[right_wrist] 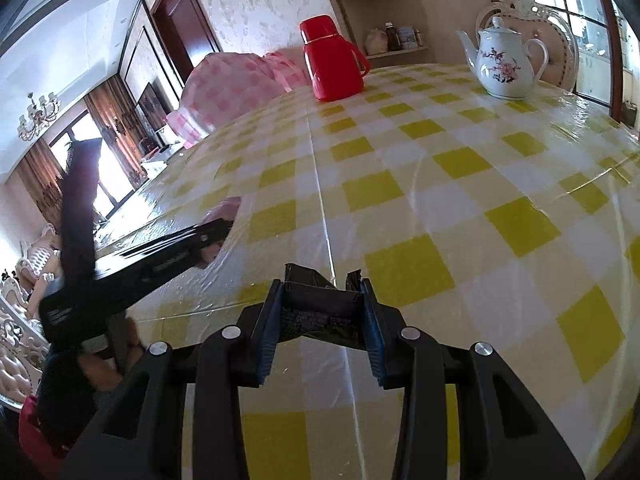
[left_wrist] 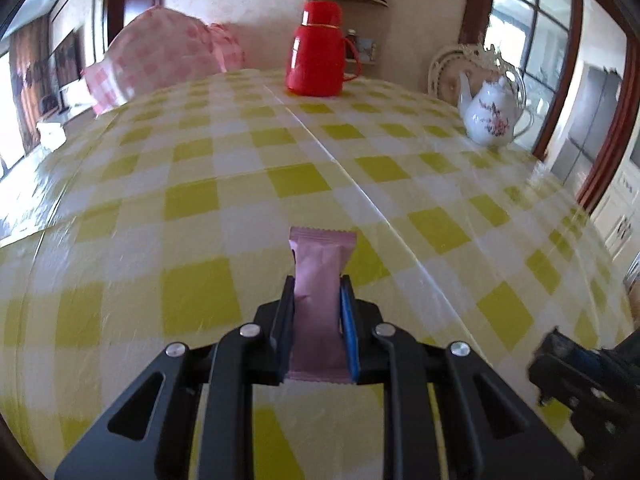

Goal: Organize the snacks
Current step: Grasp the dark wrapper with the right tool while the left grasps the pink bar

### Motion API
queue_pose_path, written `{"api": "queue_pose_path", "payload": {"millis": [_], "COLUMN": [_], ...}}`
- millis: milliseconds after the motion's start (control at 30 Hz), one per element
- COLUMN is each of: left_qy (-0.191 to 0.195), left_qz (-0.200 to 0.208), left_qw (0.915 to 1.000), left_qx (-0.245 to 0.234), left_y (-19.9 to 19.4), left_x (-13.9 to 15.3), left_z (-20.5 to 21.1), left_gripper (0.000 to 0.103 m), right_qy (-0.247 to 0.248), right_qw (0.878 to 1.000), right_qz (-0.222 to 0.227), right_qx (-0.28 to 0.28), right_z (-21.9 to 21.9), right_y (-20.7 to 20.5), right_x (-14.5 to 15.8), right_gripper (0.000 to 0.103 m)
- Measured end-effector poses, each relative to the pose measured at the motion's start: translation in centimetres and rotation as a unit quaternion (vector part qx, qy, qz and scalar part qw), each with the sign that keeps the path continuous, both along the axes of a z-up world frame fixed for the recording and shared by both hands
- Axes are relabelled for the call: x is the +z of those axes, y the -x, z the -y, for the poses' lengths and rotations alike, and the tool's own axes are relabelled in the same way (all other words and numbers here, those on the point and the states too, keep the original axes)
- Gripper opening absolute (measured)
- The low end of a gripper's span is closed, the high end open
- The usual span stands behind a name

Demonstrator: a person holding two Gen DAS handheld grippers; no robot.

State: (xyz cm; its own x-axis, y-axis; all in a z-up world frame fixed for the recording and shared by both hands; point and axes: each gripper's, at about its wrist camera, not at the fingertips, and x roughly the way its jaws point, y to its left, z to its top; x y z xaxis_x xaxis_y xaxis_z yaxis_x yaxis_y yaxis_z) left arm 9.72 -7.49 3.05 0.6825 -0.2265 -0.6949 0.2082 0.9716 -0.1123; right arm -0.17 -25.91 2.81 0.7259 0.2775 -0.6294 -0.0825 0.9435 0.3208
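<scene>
Presently catalogued: left gripper (left_wrist: 318, 292), jaws closed on a pink snack packet (left_wrist: 320, 280), which stands lengthwise between the pads with its crimped far end projecting forward above the tabletop (left_wrist: 200, 200); whether the packet touches the cloth cannot be told. Right gripper (right_wrist: 322, 294), jaws clamped on a black snack packet (right_wrist: 320, 310), held crosswise between the two blue pads, its torn-looking upper edge rising just past the fingertips. Tabletop covering: yellow-and-white checked cloth under glossy clear film, one raised crease running from near to far. Red thermos jug (left_wrist: 318, 50), lidded, handle to its right, upright near the far edge of the tabletop. White teapot (left_wrist: 490, 114) with pink floral print, upright at the far right, well apart from the jug. Pink checked cushion or cover (left_wrist: 160, 56), beyond the far left edge of the tabletop. Wall shelves (right_wrist: 384, 12) behind, bearing jars and bottles too small to identify. Seen from the right wrist camera, the left gripper (right_wrist: 218, 226) reaches in from the left with the pink packet at its tip, low over the cloth; seen from the left wrist camera, the right gripper (left_wrist: 560, 368) shows blurred at the lower right edge.
</scene>
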Motion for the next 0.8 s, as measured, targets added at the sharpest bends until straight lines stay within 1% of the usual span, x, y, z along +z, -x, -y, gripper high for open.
{"api": "queue_pose_path", "payload": {"millis": [133,267,333,600,700,800], "left_qy": [0.007,0.023,0.022,0.021,0.029,0.031], "left_qz": [0.008,0.018,0.026,0.042,0.042,0.054], "left_qw": [0.9999,0.9994,0.9992,0.9983,0.9980,0.9971], "left_qx": [0.005,0.017,0.021,0.034,0.038,0.043], "left_y": [2.4,4.9,6.1,10.3,11.7,13.7], "left_x": [0.4,0.8,1.0,1.1,1.0,1.4], "left_z": [-0.8,-1.9,-2.3,-3.4,-4.1,-4.9], "left_gripper": [0.021,0.022,0.022,0.022,0.022,0.022], "right_qy": [0.011,0.015,0.017,-0.007,-0.020,-0.034], "right_qw": [1.000,1.000,1.000,1.000,0.999,0.999], "right_qz": [0.006,0.020,0.024,0.027,0.026,0.024], "right_qx": [0.001,-0.002,-0.004,-0.007,0.001,0.013], "right_z": [-0.3,-0.6,-0.7,-0.9,-1.6,-2.4], "right_y": [0.1,0.6,1.0,3.8,5.2,6.7], "right_x": [0.0,0.5,0.6,0.8,0.7,0.6], "right_gripper": [0.037,0.037,0.037,0.037,0.037,0.037]}}
